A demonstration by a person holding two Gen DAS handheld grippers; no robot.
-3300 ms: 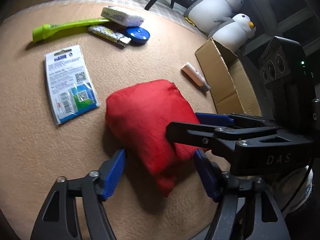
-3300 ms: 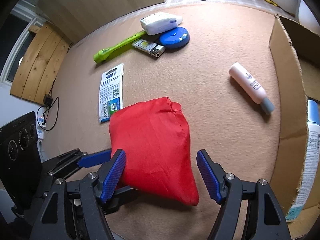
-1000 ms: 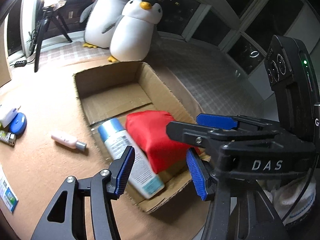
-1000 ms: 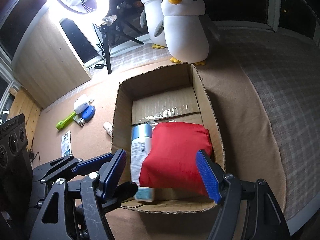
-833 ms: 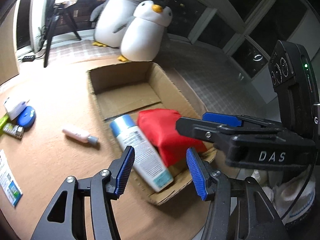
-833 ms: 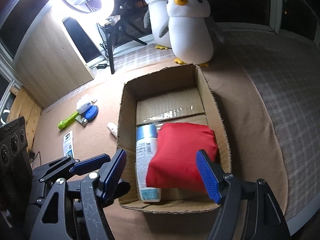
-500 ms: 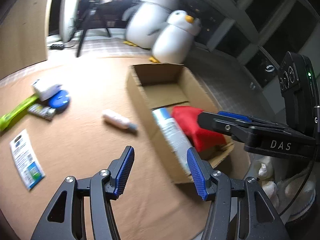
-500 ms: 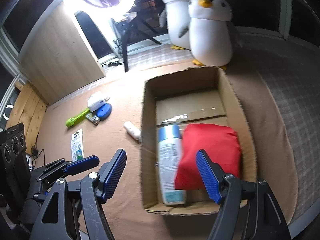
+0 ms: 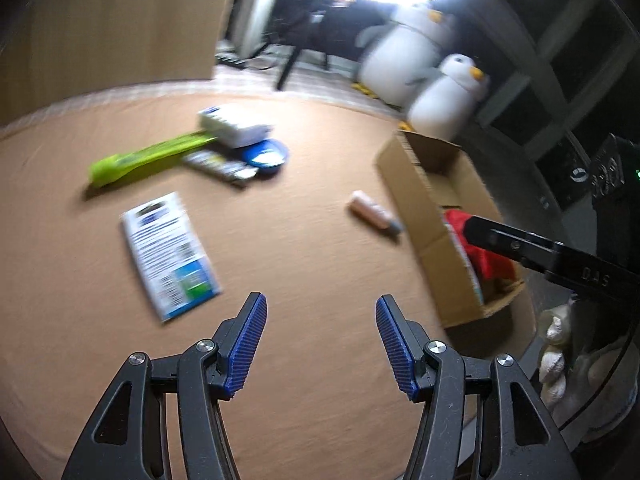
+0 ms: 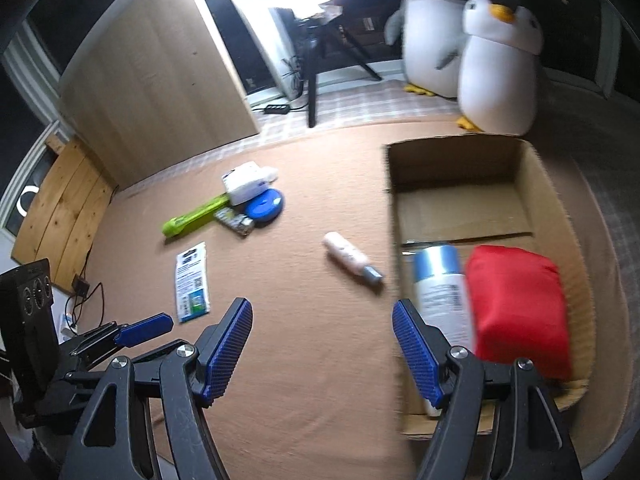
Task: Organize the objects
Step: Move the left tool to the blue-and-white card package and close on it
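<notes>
A red fabric pouch (image 10: 518,304) lies in the cardboard box (image 10: 460,160) beside a blue-capped spray can (image 10: 442,292). My right gripper (image 10: 322,344) hangs open over the tan mat just left of the box, nothing between its jaws. My left gripper (image 9: 320,334) is also open and empty above bare mat; the box (image 9: 424,200) stands to its right. On the mat lie a pink tube (image 10: 350,258), a blue-and-white card pack (image 9: 170,254), a green tool (image 9: 148,158), a lighter (image 9: 222,166), a blue round case (image 9: 266,156) and a white packet (image 9: 236,126).
Two plush penguins (image 10: 496,64) stand behind the box. A ring light on a tripod (image 10: 316,60) and a wooden panel (image 10: 160,80) are at the back. A gloved hand (image 9: 560,352) holds the right tool at the edge of the left wrist view.
Both grippers have swung left away from the box, the left one further. The red pouch stays in the box. The loose items on the mat have come into view.
</notes>
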